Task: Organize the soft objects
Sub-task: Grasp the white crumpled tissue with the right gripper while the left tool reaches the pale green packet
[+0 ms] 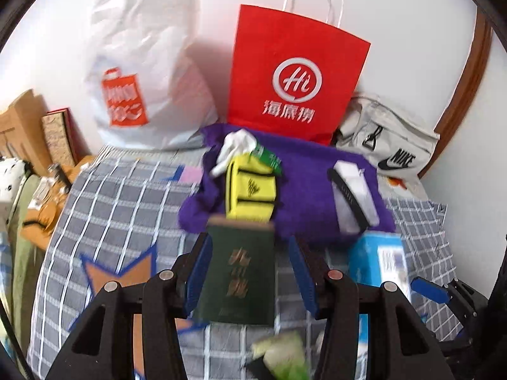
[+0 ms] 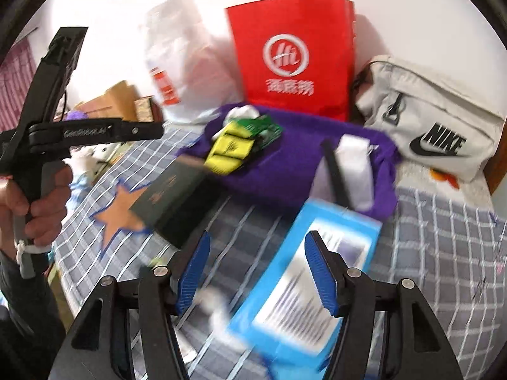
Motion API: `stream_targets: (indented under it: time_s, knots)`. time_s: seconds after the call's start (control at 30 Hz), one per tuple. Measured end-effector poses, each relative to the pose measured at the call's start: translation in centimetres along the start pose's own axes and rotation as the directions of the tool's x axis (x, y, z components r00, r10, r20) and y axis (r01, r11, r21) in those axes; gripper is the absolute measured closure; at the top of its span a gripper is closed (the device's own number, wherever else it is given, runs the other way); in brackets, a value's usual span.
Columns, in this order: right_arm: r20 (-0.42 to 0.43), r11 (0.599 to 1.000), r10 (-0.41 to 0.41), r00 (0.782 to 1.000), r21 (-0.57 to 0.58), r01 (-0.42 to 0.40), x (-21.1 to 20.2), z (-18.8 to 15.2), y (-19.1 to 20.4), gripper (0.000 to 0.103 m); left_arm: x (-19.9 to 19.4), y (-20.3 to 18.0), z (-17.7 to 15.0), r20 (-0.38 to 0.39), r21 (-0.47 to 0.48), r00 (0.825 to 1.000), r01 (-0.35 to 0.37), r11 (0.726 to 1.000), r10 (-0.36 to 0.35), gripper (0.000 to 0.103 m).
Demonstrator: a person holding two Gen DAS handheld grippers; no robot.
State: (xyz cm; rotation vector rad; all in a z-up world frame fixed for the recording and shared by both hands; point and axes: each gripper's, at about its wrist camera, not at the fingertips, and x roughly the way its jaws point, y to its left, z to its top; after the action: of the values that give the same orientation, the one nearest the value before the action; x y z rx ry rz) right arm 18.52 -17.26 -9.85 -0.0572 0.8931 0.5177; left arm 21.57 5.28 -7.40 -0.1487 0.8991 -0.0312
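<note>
Nearest the lens: left gripper (image 1: 249, 243), blue pads apart, clamping nothing, hanging above a dark green pack (image 1: 237, 278) that lies flat on the checked bed cover (image 1: 126, 190) beside an orange star patch (image 2: 122, 212). Gripped at the handle by a hand (image 2: 38, 202). Right gripper (image 2: 259, 237) likewise wide open and empty, over a blue pack (image 2: 304, 285) lying on the cover. Towards the bed's far edge, a purple cloth (image 1: 310, 171) spread out, carrying a yellow pouch (image 1: 250, 190), a green packet (image 1: 269, 158), a white crumpled piece (image 1: 237, 145) and a white bundle with a black band (image 1: 351, 196). Along that far edge, against the wall: white plastic bag (image 1: 142, 72), red paper bag (image 1: 294, 72), grey Nike bag (image 1: 389, 145).
</note>
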Motion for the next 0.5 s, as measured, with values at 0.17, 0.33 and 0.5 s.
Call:
stream_targets:
  time_s: [0.17, 0.33, 0.5]
  knots:
    - [-0.034, 0.996, -0.027, 0.999, -0.091, 0.024, 0.3, -3.0, 3.5, 0.050, -1.3, 1.7, -3.8, -0.006, -0.026, 1.000, -0.015, 1.000, 0.015, 0.055]
    - [-0.079, 0.967, -0.102, 0.992, -0.242, 0.081, 2.1, -5.3, 6.7, 0.059, -2.2, 3.7, -7.4, -0.006, -0.047, 1.000, -0.026, 0.999, 0.025, 0.055]
    - [-0.096, 0.928, -0.199, 0.975, -0.338, 0.156, 5.0, -6.3, 8.0, 0.059, -2.2, 5.3, -9.8, -0.023, -0.062, 0.999, -0.027, 0.998, 0.025, 0.055]
